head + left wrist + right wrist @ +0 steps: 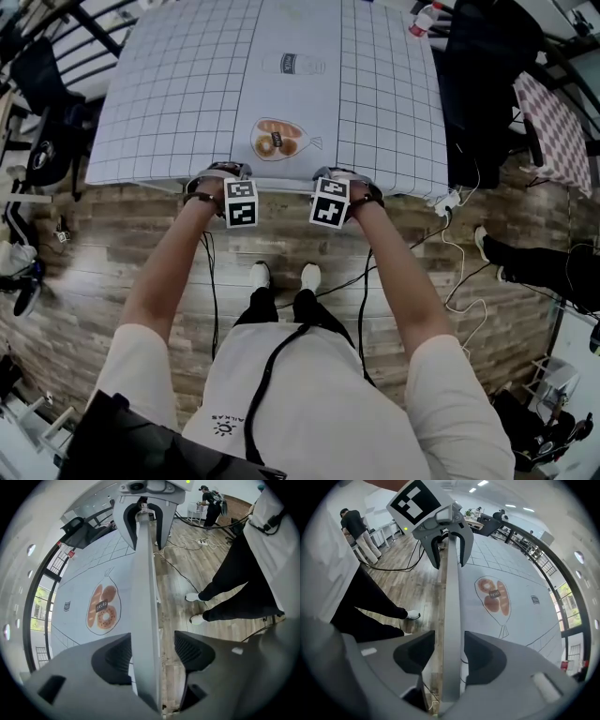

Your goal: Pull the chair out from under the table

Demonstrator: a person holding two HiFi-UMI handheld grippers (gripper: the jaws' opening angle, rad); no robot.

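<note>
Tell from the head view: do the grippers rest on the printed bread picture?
No, the left gripper and right gripper sit at the near edge of the table, while the bread picture lies further in, between them.

The left arm (169,272) and the right arm (398,272) are being held outstretched side by side, while the left gripper (151,652) and the right gripper (449,653) are being pointed steeply downward, jaws being held apart.
</note>
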